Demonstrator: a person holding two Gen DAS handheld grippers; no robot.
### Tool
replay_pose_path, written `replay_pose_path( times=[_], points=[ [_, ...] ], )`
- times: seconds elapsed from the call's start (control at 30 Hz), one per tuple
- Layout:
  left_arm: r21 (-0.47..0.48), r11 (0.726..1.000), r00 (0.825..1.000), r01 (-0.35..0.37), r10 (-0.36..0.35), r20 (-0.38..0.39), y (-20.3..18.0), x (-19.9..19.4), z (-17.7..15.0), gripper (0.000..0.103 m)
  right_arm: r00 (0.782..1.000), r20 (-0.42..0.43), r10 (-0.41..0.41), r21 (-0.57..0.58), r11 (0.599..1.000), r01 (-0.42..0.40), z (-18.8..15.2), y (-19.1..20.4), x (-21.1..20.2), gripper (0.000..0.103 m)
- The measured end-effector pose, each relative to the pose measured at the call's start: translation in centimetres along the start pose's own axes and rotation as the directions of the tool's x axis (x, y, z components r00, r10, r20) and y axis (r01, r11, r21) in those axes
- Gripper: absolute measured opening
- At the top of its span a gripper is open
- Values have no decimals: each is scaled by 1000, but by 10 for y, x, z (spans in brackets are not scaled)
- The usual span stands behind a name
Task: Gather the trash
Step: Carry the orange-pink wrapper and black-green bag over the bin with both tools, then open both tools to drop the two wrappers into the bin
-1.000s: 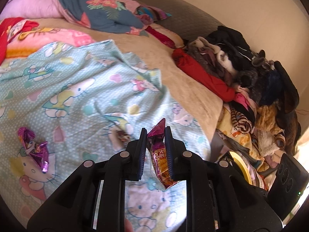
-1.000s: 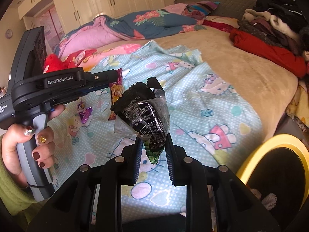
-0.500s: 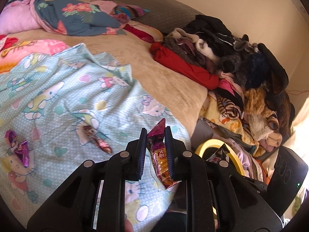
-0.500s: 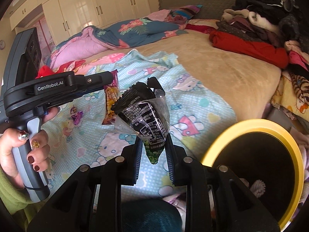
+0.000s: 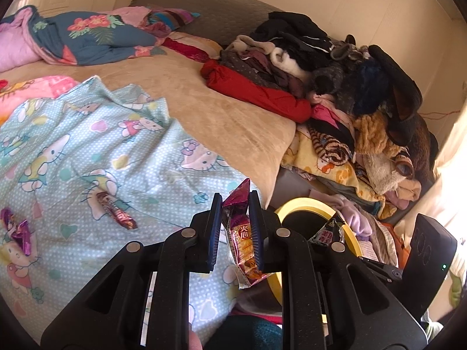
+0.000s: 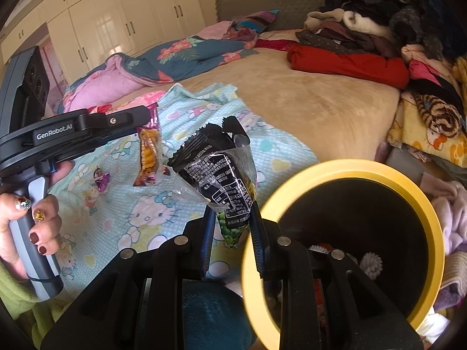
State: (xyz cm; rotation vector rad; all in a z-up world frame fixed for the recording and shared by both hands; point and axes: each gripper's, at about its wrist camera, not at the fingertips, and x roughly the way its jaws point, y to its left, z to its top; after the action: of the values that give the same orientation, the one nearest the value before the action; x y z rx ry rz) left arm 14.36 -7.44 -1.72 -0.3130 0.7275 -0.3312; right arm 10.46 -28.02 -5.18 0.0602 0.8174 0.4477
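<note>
The jaws of the left gripper were clamped on a purple-and-orange snack wrapper, which hung between them above the near edge of the bed. The jaws of the right gripper were closed on a black-and-clear snack bag, gripped at its green lower end, with the upper part standing free above the jaws.

The yellow-rimmed trash bin stood at the near right corner of the bed, directly right of the right gripper. Its opening was unobstructed, and some items already lay at the bottom.

Judged status: two pieces were in hand but not yet deposited. Neither wrapper was over the bin opening. Remaining on the cartoon-print sheet were a dark red candy wrapper and a crumpled purple foil wrapper at the far left edge.
</note>
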Motion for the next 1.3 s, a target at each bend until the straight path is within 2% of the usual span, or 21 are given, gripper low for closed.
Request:
replay_pose_path(
  times=[0.77, 1.3],
  points=[
    [141, 986, 994, 91, -82, -66, -73, 21, -20, 13, 990, 51, -128, 199, 973, 116, -26, -87, -42, 23],
    [233, 959, 981, 161, -130, -141, -115, 40, -39, 13, 983, 22, -182, 325, 931, 165, -38, -128, -45, 23]
  ],
)
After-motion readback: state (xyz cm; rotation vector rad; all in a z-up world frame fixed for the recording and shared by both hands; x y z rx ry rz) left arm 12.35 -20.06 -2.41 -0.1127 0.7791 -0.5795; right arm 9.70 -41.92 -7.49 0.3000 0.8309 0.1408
